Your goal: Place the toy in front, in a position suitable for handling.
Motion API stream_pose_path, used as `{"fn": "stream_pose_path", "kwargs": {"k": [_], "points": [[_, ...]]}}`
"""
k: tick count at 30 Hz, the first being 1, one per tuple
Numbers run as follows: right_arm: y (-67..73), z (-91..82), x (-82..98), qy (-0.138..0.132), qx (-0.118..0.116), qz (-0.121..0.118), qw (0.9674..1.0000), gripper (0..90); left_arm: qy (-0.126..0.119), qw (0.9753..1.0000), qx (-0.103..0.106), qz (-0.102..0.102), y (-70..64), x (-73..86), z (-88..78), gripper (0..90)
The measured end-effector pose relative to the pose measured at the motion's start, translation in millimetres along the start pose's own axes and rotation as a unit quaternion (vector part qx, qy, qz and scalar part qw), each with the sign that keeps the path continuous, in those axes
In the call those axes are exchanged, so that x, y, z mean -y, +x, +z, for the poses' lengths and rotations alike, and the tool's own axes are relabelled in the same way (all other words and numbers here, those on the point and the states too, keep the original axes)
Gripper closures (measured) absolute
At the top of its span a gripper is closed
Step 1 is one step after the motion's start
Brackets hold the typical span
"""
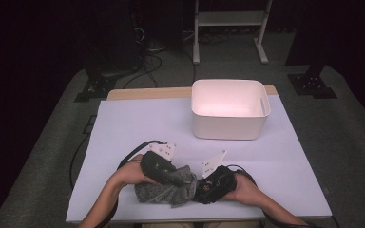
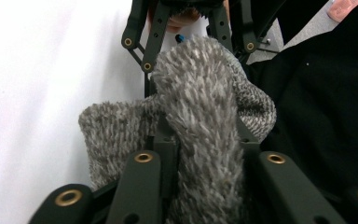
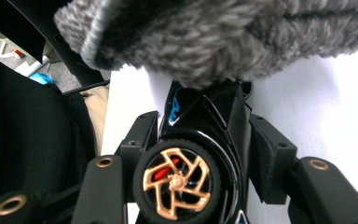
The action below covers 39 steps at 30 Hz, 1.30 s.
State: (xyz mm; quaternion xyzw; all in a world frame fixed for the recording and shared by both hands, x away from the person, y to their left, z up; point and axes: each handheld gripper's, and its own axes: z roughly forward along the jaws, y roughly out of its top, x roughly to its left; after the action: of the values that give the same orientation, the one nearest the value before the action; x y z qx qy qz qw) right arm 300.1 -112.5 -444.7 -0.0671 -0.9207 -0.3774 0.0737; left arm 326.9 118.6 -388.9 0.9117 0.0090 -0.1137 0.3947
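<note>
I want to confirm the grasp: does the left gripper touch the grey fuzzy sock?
Touching. In the left gripper view, the left gripper pinches a fold of the grey fuzzy sock.

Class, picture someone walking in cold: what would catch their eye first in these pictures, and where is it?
Probably the fuzzy grey sock at the table's near edge, pinched in the left claw. Next, the black toy car with a gold wheel, sitting between the right claw's jaws, its nose at the sock. Behind them stands a white bin at the far side of the table.

White bin (image 1: 230, 124) on table (image 1: 123, 128)
</note>
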Motion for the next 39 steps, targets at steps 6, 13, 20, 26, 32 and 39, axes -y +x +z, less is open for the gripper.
{"fn": "stream_pose_path", "kwargs": {"k": [6, 13, 20, 26, 32, 39], "points": [[-4.1, -5.3, 6.5, -0.016, 0.012, -0.007, 0.9998, 56.3, 0.006, 0.9999, 0.002, 0.012, -5.1, -7.4, 2.5, 74.0], [-17.6, -17.8, 10.0, -0.021, 0.077, -0.016, 0.9967, 56.4, 0.013, 0.9986, -0.049, 0.016, 3.1, -18.5, -7.0, 74.0], [-24.0, -19.2, 16.7, -0.027, 0.082, -0.007, 0.9962, 55.8, 0.035, 0.9961, -0.08, 0.011, 11.8, -13.9, -7.0, 73.8], [-23.7, -28.3, 17.4, -0.027, 0.074, 0.006, 0.9969, 44.7, 0.038, 0.9962, -0.078, 0.014, 11.4, -13.1, -6.0, 73.8], [-23.1, -40.8, 25.8, -0.032, 0.081, 0.013, 0.9961, 48.4, 0.041, 0.996, -0.078, 0.016, 11.5, -14.4, -6.7, 73.3], [-20.2, -41.7, 25.9, -0.029, 0.085, -0.002, 0.9959, 56.7, 0.045, 0.9955, -0.076, 0.034, 12.3, -24.3, -0.4, 74.6]]}}
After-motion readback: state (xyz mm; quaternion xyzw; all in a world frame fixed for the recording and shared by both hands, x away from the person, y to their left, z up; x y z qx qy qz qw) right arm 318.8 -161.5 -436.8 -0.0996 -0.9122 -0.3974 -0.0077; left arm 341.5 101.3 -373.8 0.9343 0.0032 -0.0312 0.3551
